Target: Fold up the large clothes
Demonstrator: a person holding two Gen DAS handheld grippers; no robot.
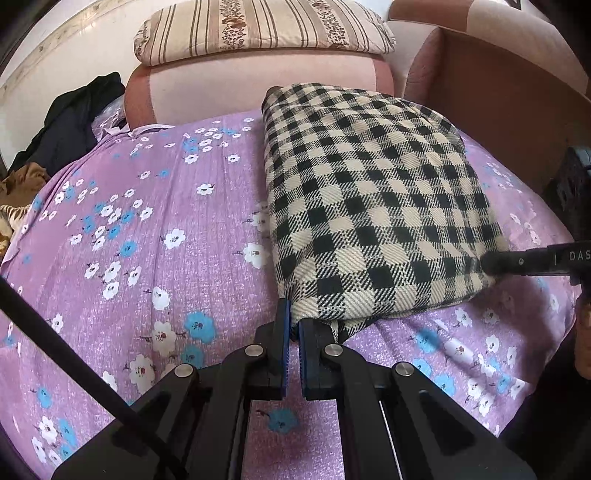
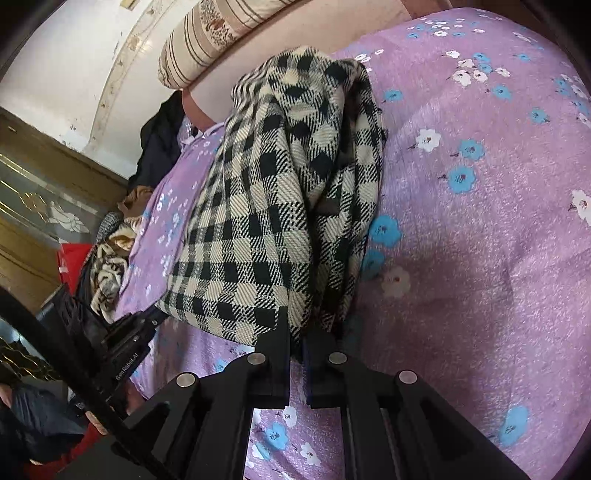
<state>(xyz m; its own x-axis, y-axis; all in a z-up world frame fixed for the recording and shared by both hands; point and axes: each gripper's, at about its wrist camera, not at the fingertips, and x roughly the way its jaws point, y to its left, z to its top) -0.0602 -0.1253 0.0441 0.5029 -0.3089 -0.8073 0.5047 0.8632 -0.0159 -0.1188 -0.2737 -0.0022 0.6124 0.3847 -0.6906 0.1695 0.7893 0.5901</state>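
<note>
A black and cream checked garment (image 1: 373, 206) lies folded into a thick rectangle on the purple floral bed sheet (image 1: 147, 229). My left gripper (image 1: 293, 325) is shut on its near left corner. My right gripper (image 2: 295, 332) is shut on the near right corner; it also shows in the left wrist view (image 1: 491, 262) at the garment's right edge. In the right wrist view the checked garment (image 2: 266, 206) shows stacked layers with open folds along its right side. The left gripper (image 2: 147, 317) appears at its lower left corner.
A striped floral pillow (image 1: 258, 29) rests on a pink headboard (image 1: 258, 88) behind the bed. Dark clothes (image 1: 74, 122) and a brown item (image 1: 22, 181) are piled at the left. A brown cardboard box (image 1: 509, 96) stands at the right.
</note>
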